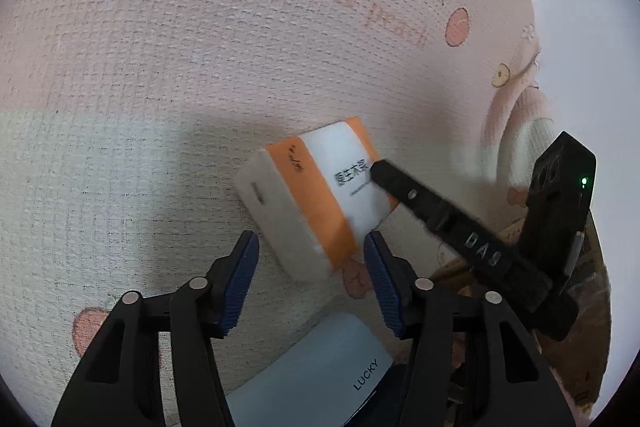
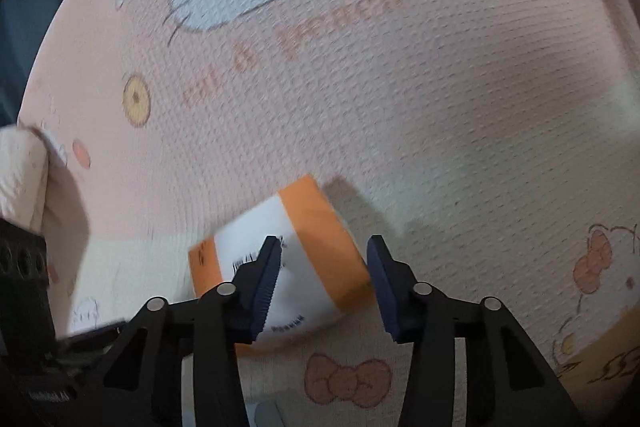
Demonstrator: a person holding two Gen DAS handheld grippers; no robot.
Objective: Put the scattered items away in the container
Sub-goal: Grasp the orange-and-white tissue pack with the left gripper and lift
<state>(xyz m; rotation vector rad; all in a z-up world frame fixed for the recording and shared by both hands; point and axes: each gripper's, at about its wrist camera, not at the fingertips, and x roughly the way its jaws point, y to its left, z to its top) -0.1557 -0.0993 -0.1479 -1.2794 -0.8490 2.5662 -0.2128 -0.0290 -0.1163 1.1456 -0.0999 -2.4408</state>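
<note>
Tissue pack, orange and white, lies on the cartoon-print mat, not yet in any container; none can be made out in either view. The right gripper straddles the pack with jaws wide, nothing pinched, while the left gripper waits just beside its near end, jaws likewise wide and empty. Judging by this, tidying has barely begun, a pale "LUCKY" packet also lying loose.
</note>
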